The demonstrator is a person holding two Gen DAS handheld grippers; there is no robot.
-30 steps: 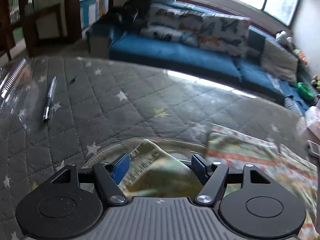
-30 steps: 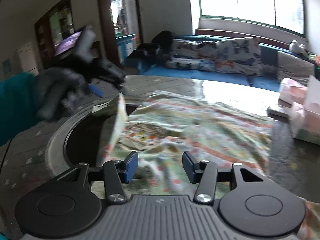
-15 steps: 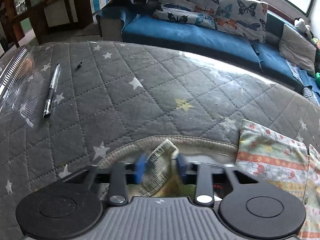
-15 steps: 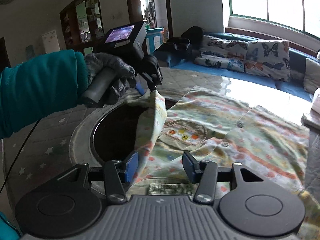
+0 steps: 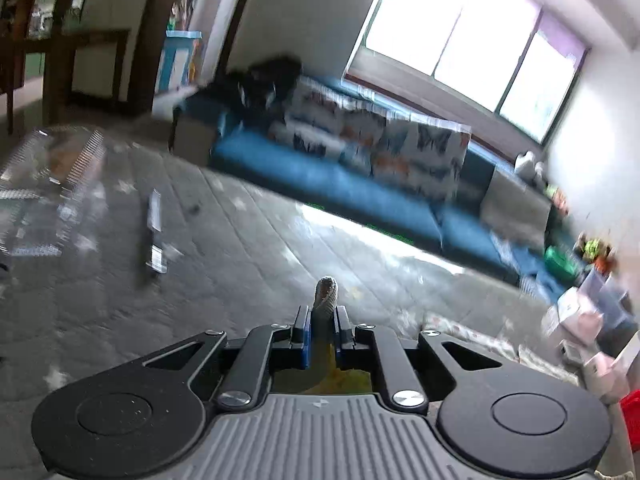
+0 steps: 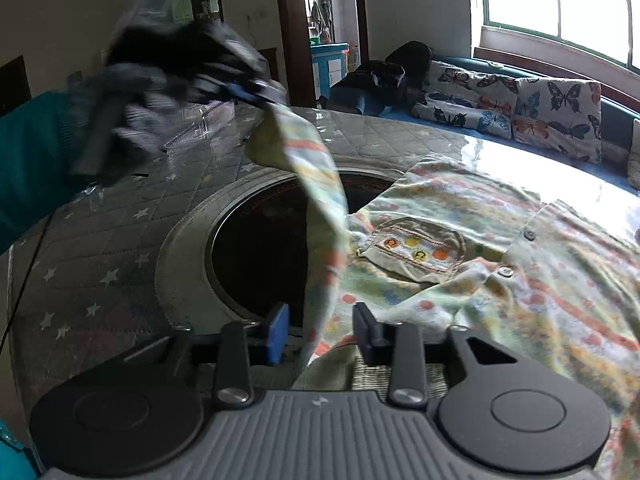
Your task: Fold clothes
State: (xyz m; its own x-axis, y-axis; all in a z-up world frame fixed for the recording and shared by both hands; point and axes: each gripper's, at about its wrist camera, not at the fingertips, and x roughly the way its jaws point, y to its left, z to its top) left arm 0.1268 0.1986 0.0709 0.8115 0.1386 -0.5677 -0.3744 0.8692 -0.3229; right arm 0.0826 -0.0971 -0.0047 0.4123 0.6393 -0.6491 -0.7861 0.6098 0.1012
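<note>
Since half a second ago the left gripper (image 5: pixel 321 330) has gone from closing on the ribbed cuff to being fully clenched on it, and it's swung up — the view now looks across the room instead of down at the table, all smeared with motion. You can see the cuff (image 5: pixel 326 294) poking up between the pads.

From the right wrist view, that same left gripper (image 6: pixel 256 94) is up high on the left, with the sleeve (image 6: pixel 320 208) hanging from it in a long limp strip down over the round dark opening (image 6: pixel 256 248) in the quilted table cover (image 6: pixel 100 240). The rest of the shirt (image 6: pixel 500 256) lies spread flat to the right of the opening, chest pocket (image 6: pixel 416 248) and buttons facing up.

The right gripper (image 6: pixel 320 330) sits low with its jaws apart, the sleeve dangling between them but not pinched — nothing held.

Handling-wise, I'd guess this thing is light, thin and totally floppy, so it'll sag wherever it isn't supported. The ribbed cuff and hem look like the thickest bits and the best places to grab; a pinch on the plain fabric would probably slip or bunch.
</note>
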